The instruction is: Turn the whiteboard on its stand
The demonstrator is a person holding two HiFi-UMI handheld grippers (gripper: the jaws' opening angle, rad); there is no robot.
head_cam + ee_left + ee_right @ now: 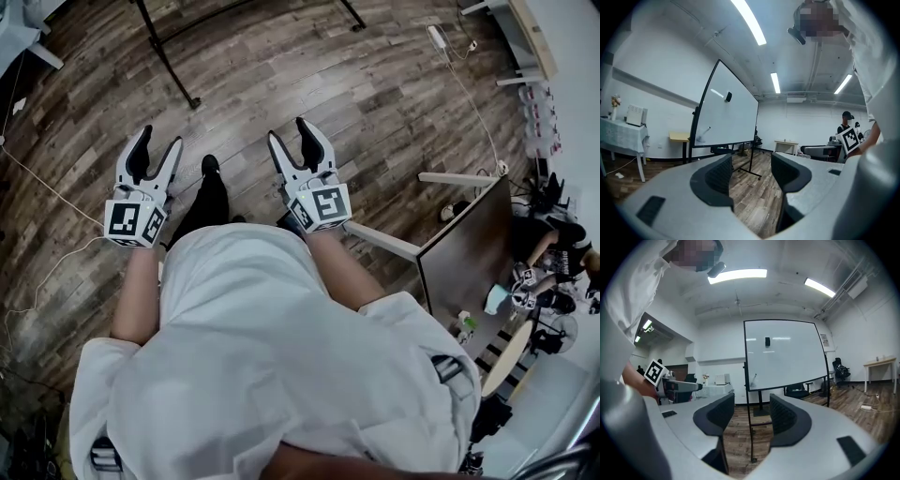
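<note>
Standing upright: black-framed whiteboard [787, 359]

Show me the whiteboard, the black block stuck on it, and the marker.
whiteboard [787, 362], right gripper view, bare white face
black block [767, 341], right gripper view, its middle
marker [754, 379], right gripper view, its shaft

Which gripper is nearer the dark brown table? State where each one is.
Right. The right gripper is just up-left of the dark brown table in the head view; the left gripper is farther left.
</note>
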